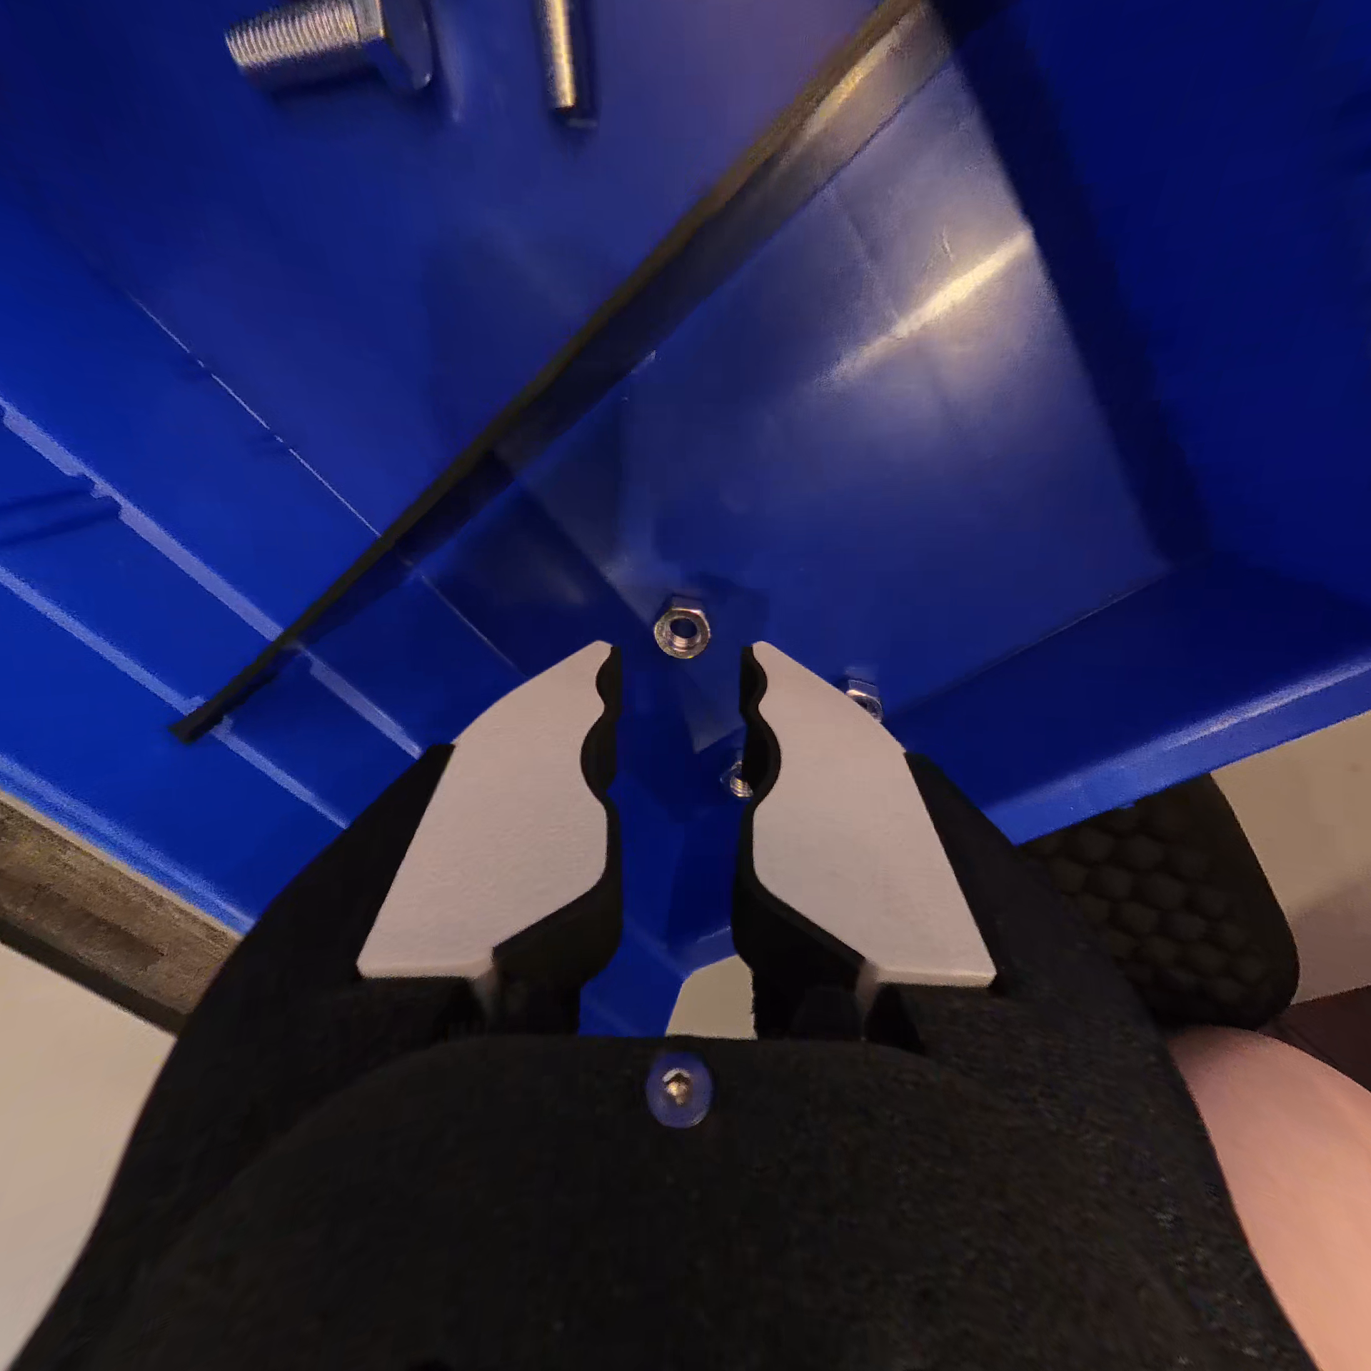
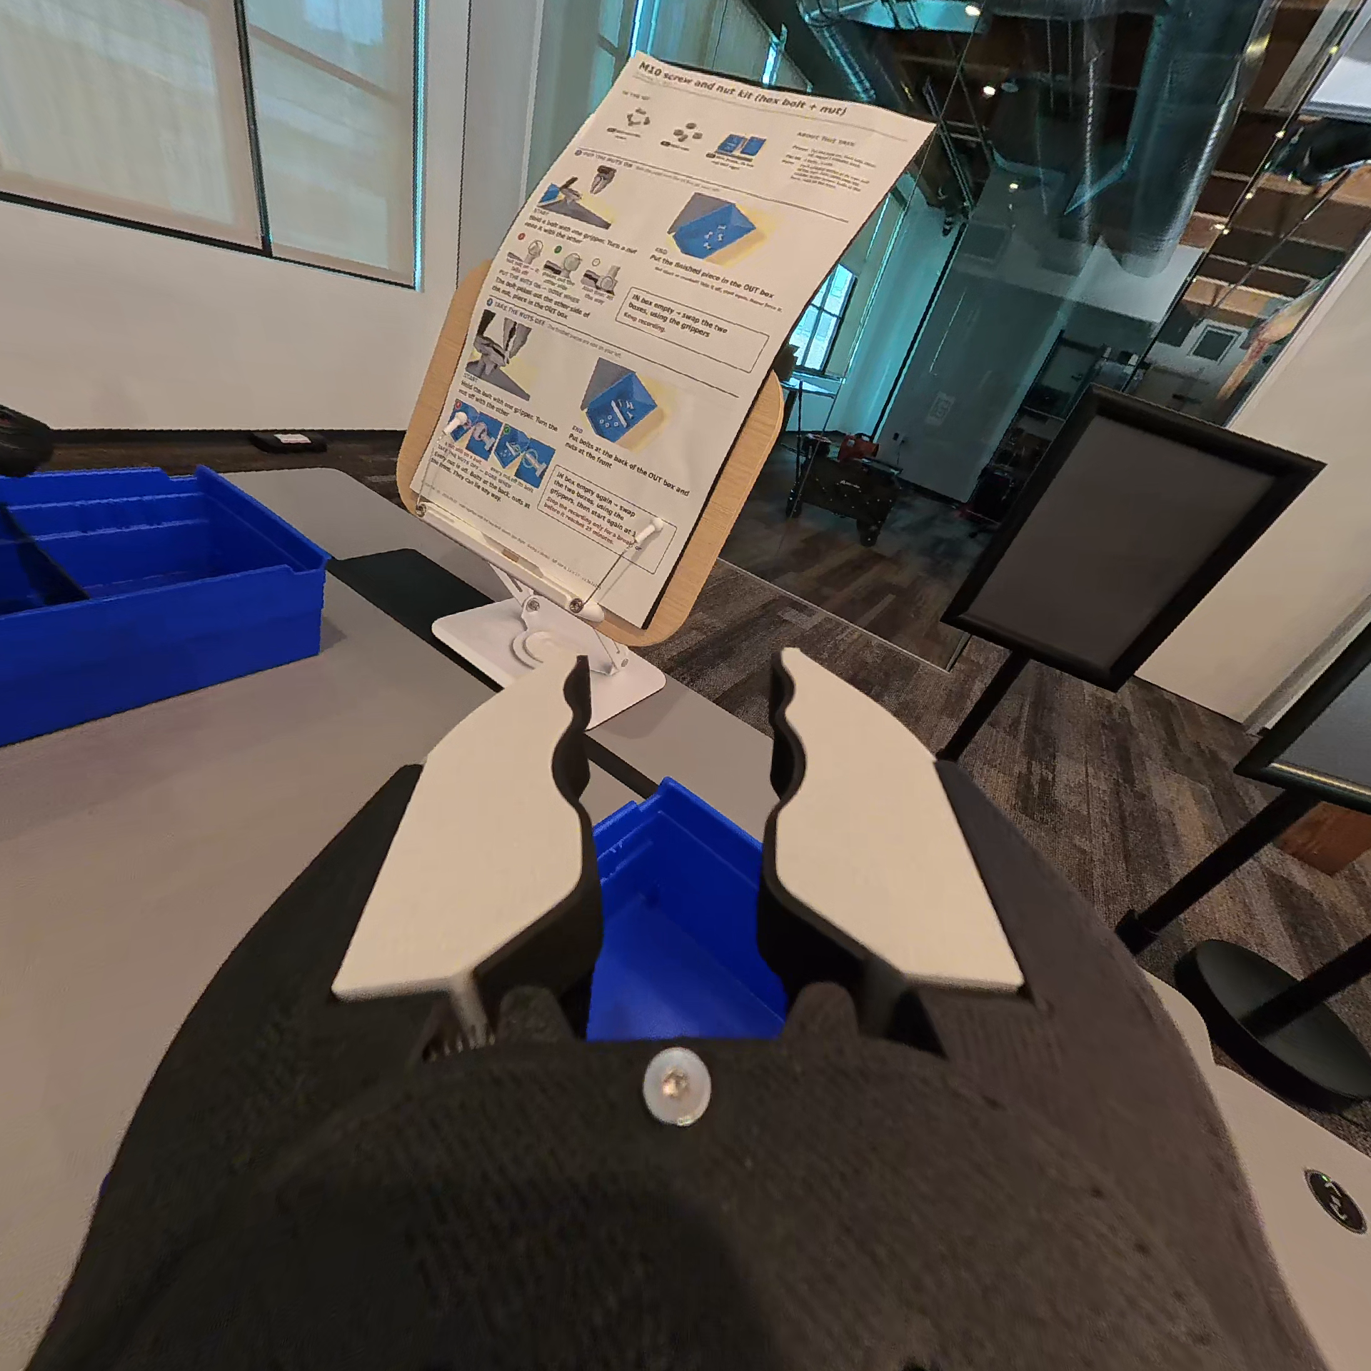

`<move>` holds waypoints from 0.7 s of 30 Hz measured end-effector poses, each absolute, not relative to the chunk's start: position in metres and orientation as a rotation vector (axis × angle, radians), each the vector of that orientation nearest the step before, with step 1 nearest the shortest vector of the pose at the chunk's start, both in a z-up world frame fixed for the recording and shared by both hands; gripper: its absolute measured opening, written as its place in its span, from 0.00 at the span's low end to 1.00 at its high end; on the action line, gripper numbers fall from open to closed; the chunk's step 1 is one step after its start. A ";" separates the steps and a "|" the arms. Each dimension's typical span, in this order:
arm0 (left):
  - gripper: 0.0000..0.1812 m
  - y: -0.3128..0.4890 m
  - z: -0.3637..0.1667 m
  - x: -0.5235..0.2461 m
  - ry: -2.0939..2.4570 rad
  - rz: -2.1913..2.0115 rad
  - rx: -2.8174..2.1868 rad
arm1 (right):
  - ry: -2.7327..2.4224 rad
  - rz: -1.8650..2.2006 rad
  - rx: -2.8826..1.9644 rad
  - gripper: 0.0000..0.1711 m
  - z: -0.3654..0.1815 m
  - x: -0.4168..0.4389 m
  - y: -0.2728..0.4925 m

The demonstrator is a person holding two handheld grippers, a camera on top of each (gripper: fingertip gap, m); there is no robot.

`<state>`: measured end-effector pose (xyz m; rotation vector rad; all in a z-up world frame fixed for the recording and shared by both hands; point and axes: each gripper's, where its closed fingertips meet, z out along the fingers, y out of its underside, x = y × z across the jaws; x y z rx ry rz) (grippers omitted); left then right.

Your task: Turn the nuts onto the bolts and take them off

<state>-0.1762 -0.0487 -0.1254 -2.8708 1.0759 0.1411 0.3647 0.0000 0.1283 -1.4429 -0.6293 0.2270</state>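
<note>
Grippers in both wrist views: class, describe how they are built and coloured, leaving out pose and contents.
The left gripper and right gripper match: pale grey flat finger plates edged with wavy black pads, mounted on a rough-textured black body with one silver screw at its centre. No cables or sleeves show.

The left gripper hangs over a blue bin, jaws parted and empty. A nut lies just beyond the fingertips; two more nuts peek out beside the right finger. Across a dark divider, two bolts lie at upper left.
</note>
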 end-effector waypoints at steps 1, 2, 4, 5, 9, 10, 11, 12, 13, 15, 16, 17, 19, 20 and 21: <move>0.17 -0.048 -0.127 -0.176 1.065 0.124 -2.877 | -0.628 0.227 -1.442 0.27 0.129 0.365 0.000; 0.18 -0.048 -0.129 -0.177 1.056 0.110 -2.885 | -0.627 0.227 -1.439 0.27 0.129 0.365 0.000; 0.18 -0.050 -0.134 -0.182 1.035 0.105 -2.923 | -0.626 0.225 -1.438 0.28 0.130 0.366 -0.001; 0.19 -0.050 -0.136 -0.184 1.026 0.112 -2.929 | -0.626 0.224 -1.440 0.28 0.129 0.366 -0.001; 0.18 -0.050 -0.140 -0.182 1.024 0.081 -2.950 | -0.624 0.213 -1.444 0.28 0.129 0.369 -0.001; 0.18 -0.049 -0.142 -0.181 1.028 0.076 -2.949 | -0.623 0.214 -1.443 0.29 0.129 0.369 -0.002; 0.17 -0.049 -0.143 -0.180 1.026 0.059 -2.957 | -0.622 0.217 -1.441 0.29 0.130 0.370 -0.002; 0.16 -0.050 -0.145 -0.179 1.021 0.049 -2.971 | -0.621 0.218 -1.439 0.29 0.130 0.370 -0.002; 0.15 -0.051 -0.147 -0.180 1.014 0.043 -2.985 | -0.620 0.218 -1.438 0.29 0.130 0.370 -0.003; 0.12 -0.053 -0.149 -0.179 0.992 0.005 -3.015 | -0.621 0.218 -1.440 0.29 0.130 0.371 -0.003; 0.09 -0.052 -0.149 -0.178 0.970 -0.018 -3.021 | -0.621 0.218 -1.440 0.29 0.130 0.371 -0.003; 0.05 -0.053 -0.148 -0.176 0.947 -0.060 -3.026 | -0.621 0.217 -1.441 0.29 0.130 0.371 -0.003; 0.04 -0.051 -0.145 -0.175 0.915 -0.098 -3.021 | -0.622 0.220 -1.445 0.30 0.129 0.371 -0.002; 0.05 -0.050 -0.145 -0.176 0.909 -0.085 -3.015 | -0.623 0.220 -1.447 0.30 0.129 0.371 -0.002; 0.06 -0.050 -0.145 -0.177 0.911 -0.083 -3.013 | -0.624 0.220 -1.449 0.30 0.128 0.370 -0.002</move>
